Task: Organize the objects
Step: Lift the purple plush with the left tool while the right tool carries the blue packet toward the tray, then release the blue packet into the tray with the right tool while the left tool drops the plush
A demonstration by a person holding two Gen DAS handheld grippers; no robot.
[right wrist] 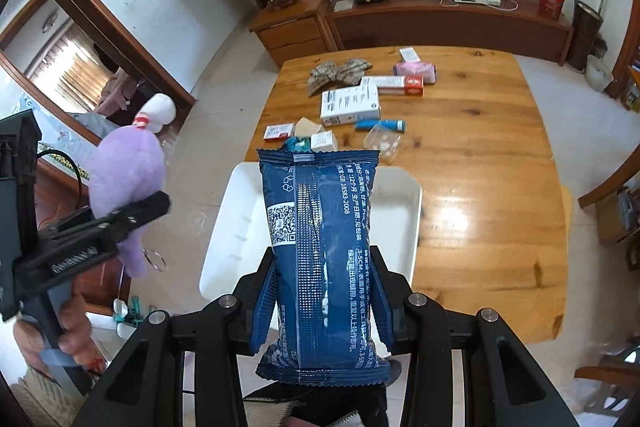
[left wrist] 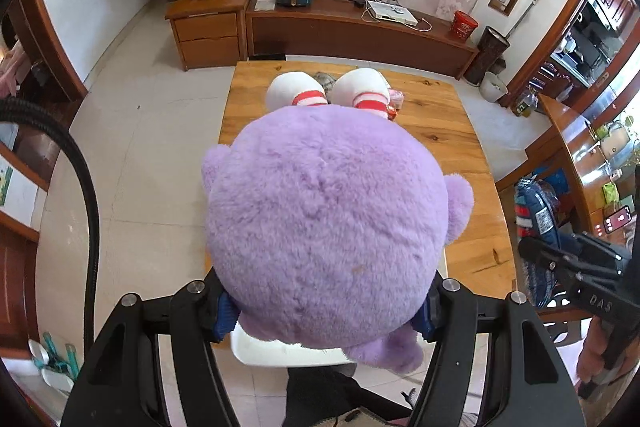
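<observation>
The left gripper (left wrist: 326, 319) is clamped on a soft, light purple plush toy (left wrist: 324, 227) that bulges out ahead of its jaws, while the right gripper (right wrist: 324, 307) pinches a crinkly, probably slippery blue packet (right wrist: 320, 247) across its middle, above the white tray (right wrist: 404, 195).

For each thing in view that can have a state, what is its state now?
Purple plush toy: lifted, clamped in the left gripper.
Blue packet: sealed, gripped by the right gripper, above the tray.
White tray: on the wooden table.
White box: closed, lying flat.
</observation>
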